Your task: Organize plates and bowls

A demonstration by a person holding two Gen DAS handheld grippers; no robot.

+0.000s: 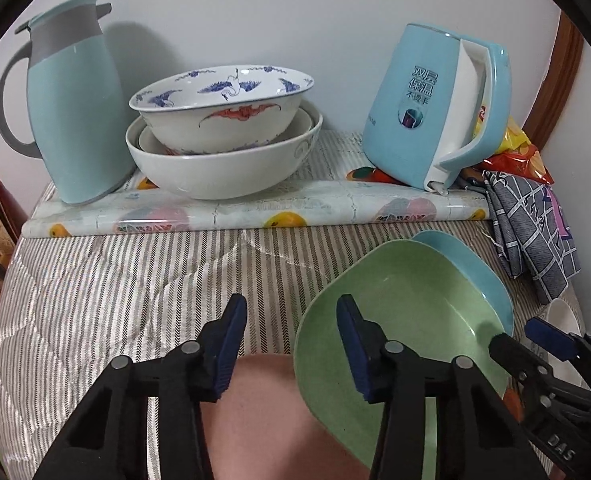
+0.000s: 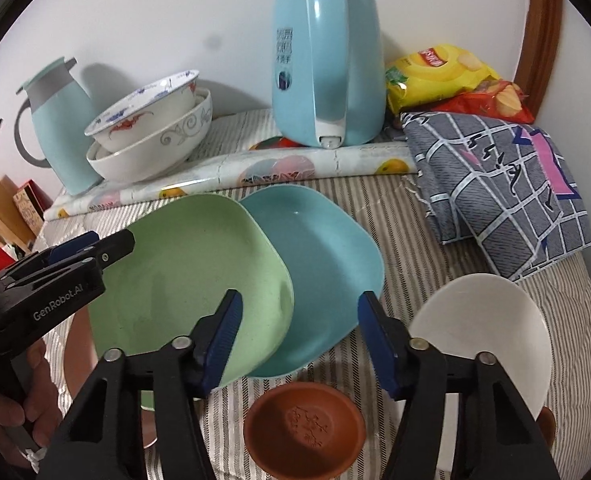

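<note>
A green square plate lies partly on a blue square plate on the striped cloth; both also show in the left wrist view, green plate, blue plate. A small brown dish and a white bowl sit near the front. Stacked white bowls stand at the back. My left gripper is open, its right finger over the green plate's near edge. My right gripper is open above the plates' near edges.
A light-blue thermos jug and a blue electric kettle stand at the back on a fruit-print mat. A grey checked cloth and snack bags lie right. A pink dish is under my left gripper.
</note>
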